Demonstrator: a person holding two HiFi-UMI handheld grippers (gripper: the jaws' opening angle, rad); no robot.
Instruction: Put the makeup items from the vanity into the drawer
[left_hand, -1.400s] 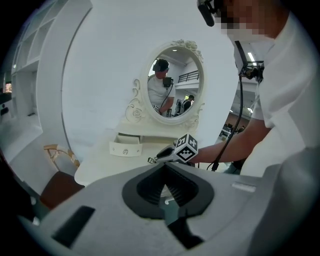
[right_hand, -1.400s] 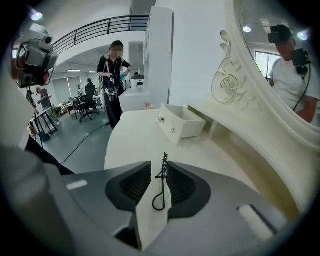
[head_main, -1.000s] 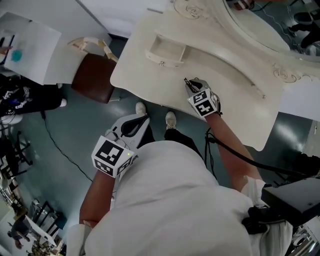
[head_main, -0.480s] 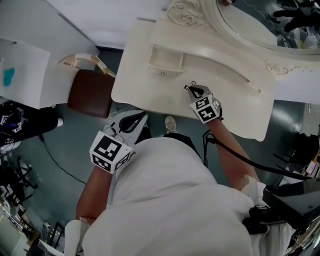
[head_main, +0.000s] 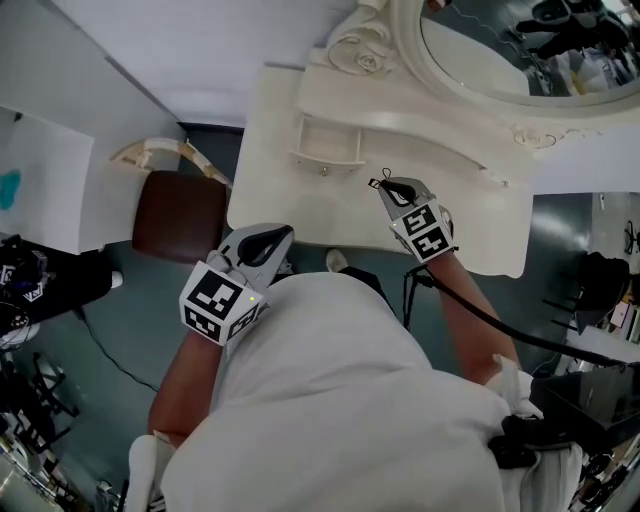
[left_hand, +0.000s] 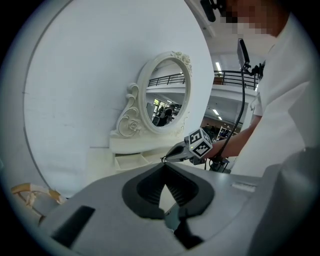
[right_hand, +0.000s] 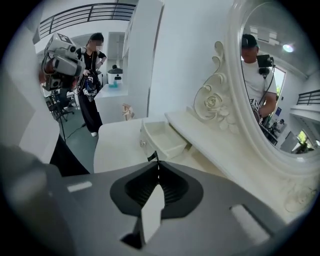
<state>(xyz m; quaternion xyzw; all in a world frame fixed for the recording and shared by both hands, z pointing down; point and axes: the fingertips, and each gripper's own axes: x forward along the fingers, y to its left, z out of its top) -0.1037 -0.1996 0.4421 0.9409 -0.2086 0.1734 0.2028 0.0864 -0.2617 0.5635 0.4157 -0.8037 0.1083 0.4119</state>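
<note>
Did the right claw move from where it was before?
Yes, a little. In the head view, the right claw, pinching a small black item, has crept closer to the front of the open drawer.

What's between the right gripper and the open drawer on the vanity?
Nothing: in the head view only bare vanity top separates the right gripper, shut on a small dark item, from the drawer.

The right gripper's (right_hand: 158, 164) dark item (right_hand: 152, 156) is too small to identify.
</note>
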